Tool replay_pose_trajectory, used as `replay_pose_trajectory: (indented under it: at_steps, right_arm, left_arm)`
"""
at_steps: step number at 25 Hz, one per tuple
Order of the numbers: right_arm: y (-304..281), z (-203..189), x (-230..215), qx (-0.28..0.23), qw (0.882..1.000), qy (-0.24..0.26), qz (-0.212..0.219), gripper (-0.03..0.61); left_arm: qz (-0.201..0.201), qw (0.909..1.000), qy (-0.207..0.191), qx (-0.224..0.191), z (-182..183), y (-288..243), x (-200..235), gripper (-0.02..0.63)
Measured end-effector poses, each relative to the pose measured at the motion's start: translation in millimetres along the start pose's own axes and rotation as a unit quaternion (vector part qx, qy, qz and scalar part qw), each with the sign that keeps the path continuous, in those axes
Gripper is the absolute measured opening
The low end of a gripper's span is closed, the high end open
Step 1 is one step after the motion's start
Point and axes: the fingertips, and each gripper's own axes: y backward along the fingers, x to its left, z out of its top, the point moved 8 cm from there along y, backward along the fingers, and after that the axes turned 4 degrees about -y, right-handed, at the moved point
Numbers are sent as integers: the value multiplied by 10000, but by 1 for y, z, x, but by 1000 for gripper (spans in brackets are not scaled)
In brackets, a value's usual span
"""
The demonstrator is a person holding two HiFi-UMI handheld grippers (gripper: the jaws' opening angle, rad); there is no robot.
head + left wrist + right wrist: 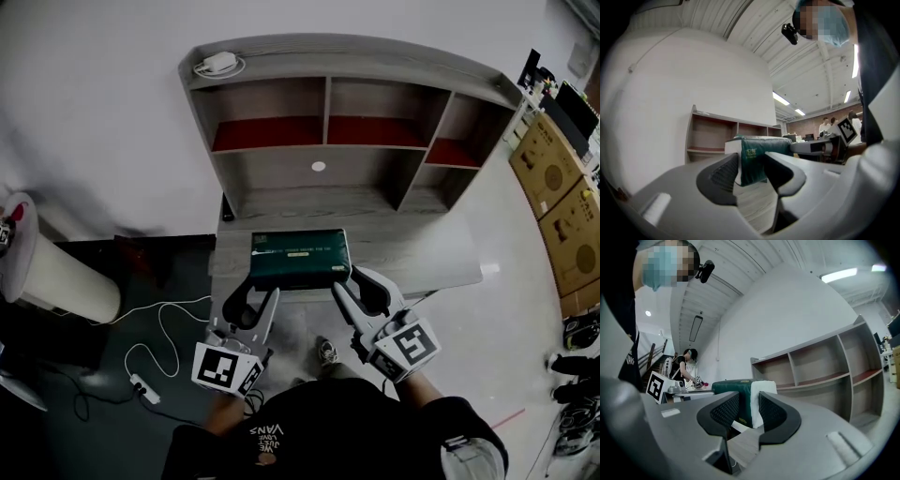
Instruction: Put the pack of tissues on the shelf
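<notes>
- Because the pack of tissues [300,258] is wide and soft, I read the layout as a two-handed pickup. One tool sits at each near corner, so the pack can come up level instead of sagging from one end.
- The pack lies flat on the bench [427,251], close to the front edge with its long side toward me. It is just in front of the shelf [326,111], facing the lower open bay, and no part of it is on a shelf board yet.
- My left tool [253,298] has its jaws apart, with the pack's left end showing in the gap. In the left gripper view the pads stand on either side of that corner without pressing it, so I judge that it holds nothing.
- My right tool [359,284] is also parted, with what looks like a narrower gap. It frames the white end face at the pack's right corner. I can't settle whether a pad is touching, but it is not clamped.
- Both forearms come in low from my body. The tools point forward at bench height, angled slightly toward each other and roughly level with the pack.
- My judgement is that the grasp is the step in hand. The lift and the carry into a compartment remain.
</notes>
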Motion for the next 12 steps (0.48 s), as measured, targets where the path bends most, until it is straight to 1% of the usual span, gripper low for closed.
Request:
replay_pose_trajectory:
  at_steps: [12]
  right_arm:
    - [-64,17,-85,159,9980,-3,619,130]
  left_arm:
    - [612,9981,15,37,-8,-76,21,193]
